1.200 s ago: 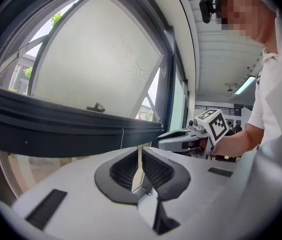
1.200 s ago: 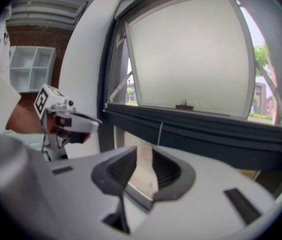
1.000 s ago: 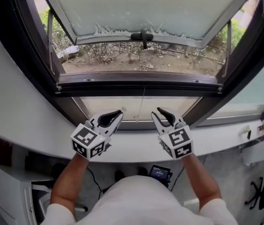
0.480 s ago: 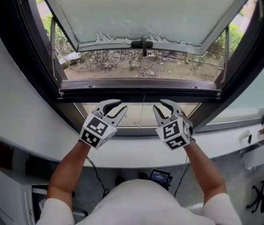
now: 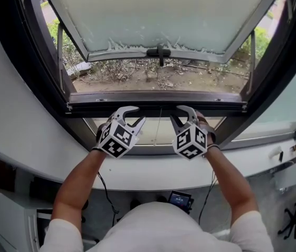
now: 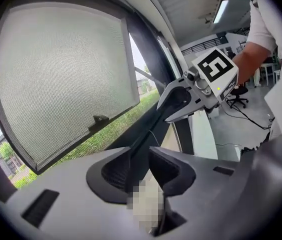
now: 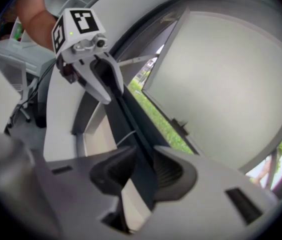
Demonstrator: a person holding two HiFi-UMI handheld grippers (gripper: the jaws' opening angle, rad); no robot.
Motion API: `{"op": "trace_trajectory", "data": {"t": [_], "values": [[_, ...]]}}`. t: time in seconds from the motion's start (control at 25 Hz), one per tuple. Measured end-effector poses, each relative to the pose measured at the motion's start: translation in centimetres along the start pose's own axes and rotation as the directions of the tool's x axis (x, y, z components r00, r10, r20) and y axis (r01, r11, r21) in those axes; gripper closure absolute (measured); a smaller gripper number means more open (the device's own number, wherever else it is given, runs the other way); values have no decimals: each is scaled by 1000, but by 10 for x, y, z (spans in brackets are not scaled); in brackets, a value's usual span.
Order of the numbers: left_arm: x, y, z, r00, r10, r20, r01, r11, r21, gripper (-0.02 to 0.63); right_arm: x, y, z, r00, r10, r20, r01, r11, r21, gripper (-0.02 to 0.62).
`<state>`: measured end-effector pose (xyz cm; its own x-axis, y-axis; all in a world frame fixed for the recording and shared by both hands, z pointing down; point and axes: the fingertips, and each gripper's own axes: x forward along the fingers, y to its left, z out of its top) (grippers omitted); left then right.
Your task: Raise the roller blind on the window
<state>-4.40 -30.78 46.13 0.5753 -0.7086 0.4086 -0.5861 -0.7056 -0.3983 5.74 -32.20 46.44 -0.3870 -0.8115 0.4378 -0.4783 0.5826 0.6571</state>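
Note:
A dark horizontal bar crosses the window below the open sash. A thin cord hangs from its middle over a beige panel. My left gripper is at the bar left of the cord, and my right gripper at the bar right of it. Both sets of jaws have just been opening. In the left gripper view the bar's edge runs between the pads of the left gripper with a gap. In the right gripper view the bar likewise passes between the jaws of the right gripper.
The frosted sash is tilted outward, its black handle above bare ground and shrubs. A white curved sill runs below the window. A small screen and cables lie on the floor beneath. Office chairs stand behind.
Both grippers have moved up from the white sill to the dark bar and rolled. The left jaws, nearly together before, now stand apart; the right jaws are a little wider.

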Motion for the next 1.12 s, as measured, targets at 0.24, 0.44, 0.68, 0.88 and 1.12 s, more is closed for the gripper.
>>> {"op": "trace_trajectory", "data": {"t": [0.24, 0.44, 0.68, 0.88, 1.12], "values": [[17, 3, -4, 997, 17, -69, -8, 991, 136, 468, 14, -1, -3, 999, 1, -49, -7, 993, -121, 487], [27, 1, -4, 994, 29, -102, -3, 971, 238, 461, 22, 2, -5, 996, -23, -81, 3, 972, -233, 486], [32, -1, -6, 990, 36, -140, 12, 943, 333, 460, 26, 4, -4, 993, -34, -109, -2, 947, -320, 485], [33, -5, -10, 987, 24, -157, 32, 938, 345, 460, 27, 8, -5, 992, -33, -125, -11, 940, -342, 486], [34, -6, -12, 977, 27, -212, 54, 930, 364, 462, 28, 10, -8, 986, -36, -165, -29, 926, -377, 486]]}}
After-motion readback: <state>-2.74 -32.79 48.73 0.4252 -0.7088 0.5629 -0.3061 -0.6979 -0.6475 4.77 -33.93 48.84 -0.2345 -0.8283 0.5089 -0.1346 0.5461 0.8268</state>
